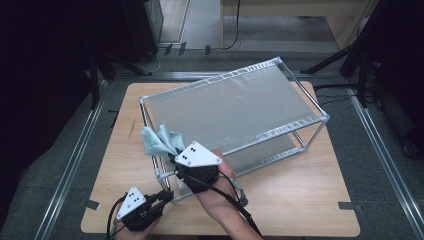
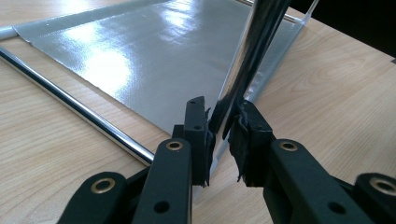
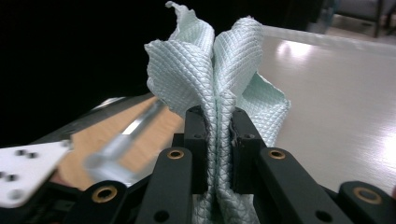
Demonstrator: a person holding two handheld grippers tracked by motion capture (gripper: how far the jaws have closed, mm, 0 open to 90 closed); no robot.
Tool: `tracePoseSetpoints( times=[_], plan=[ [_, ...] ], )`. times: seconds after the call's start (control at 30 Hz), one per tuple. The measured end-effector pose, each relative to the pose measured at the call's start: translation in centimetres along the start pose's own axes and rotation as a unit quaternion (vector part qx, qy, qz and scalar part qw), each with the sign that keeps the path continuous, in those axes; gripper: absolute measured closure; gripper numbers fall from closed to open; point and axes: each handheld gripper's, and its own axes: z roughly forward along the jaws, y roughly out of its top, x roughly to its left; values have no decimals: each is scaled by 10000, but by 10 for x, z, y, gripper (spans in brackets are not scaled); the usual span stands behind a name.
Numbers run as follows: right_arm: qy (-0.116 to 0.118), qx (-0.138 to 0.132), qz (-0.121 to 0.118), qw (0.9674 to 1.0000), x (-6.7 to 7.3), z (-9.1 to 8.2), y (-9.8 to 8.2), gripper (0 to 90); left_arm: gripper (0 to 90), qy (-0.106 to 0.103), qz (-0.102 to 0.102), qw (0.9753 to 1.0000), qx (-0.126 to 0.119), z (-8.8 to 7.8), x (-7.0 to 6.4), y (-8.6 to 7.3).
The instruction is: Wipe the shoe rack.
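Observation:
A two-shelf chrome rack [image 1: 280, 64] with silvery shelf sheets stands at an angle on the wooden table [image 1: 300, 200]. At the table's near left, my left gripper [image 1: 168, 195] is shut on the rack's near corner post [image 2: 254, 42], low down by the bottom shelf [image 2: 140, 60]. The left gripper view shows both pads of that gripper [image 2: 223, 119] pressing the post. My right gripper [image 1: 173, 156] hovers at the rack's near left top corner, shut on a pale green waffle cloth [image 1: 157, 141]. In the right gripper view the cloth [image 3: 210, 70] stands bunched upward between the jaws of this gripper [image 3: 218, 123], beside the top shelf [image 3: 336, 93].
Bare tabletop lies in front of and to the right of the rack. Metal floor rails [image 1: 75, 155] run along both sides of the table. Dark stands and cables sit on the floor at the back.

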Motion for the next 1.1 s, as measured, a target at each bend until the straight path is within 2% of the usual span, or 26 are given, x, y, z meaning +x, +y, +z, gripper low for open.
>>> tracePoseSetpoints(
  times=[0.1, 0.2, 0.27, 0.47, 0.63, 0.7, 0.8, 0.83, 0.9, 0.97, 1.0, 1.07, 1.1],
  plan=[
    [-61, -8, -87, 9999, 4, -2, -1, 809, 768, -38, -3, 10000, -1, 0, 1, 0],
    [-184, -36, -48, 9998, -3, -5, -2, 808, 769, -39, 19, 10000, 3, -1, 1, 0],
    [-288, -52, 65, 9996, -12, -9, -4, 808, 769, -56, 28, 10000, 9, -1, 2, -1],
    [-761, -64, 208, 9969, -47, -30, -14, 808, 770, -78, 51, 10000, 11, -1, 3, -1],
    [-1297, -99, 400, 9907, -85, -58, -25, 807, 771, -58, 58, 10000, 20, -3, 4, -1],
    [-1543, -124, 524, 9866, -102, -70, -30, 806, 771, -55, 52, 10000, 22, -3, 4, -1],
    [-1968, -172, 684, 9779, -128, -90, -37, 806, 771, -32, 50, 10000, 2, -3, 4, -2],
    [-2128, -190, 742, 9741, -138, -97, -40, 806, 771, -26, 46, 10000, 3, -3, 5, -2],
    [-2362, -190, 784, 9683, -151, -108, -44, 806, 771, -7, 49, 10000, 6, -3, 6, -2],
    [-2580, -190, 823, 9624, -165, -120, -49, 804, 773, 7, 40, 10000, 1, -4, 6, -2],
    [-2707, -198, 887, 9584, -175, -128, -52, 804, 775, 11, 42, 10000, 1, -4, 6, -2],
    [-2830, -217, 1012, 9535, -187, -139, -56, 803, 777, 33, 47, 10000, -2, -5, 7, -2],
    [-2920, -229, 1092, 9499, -193, -145, -58, 803, 778, 34, 46, 10000, -4, -5, 7, -2]
  ],
)
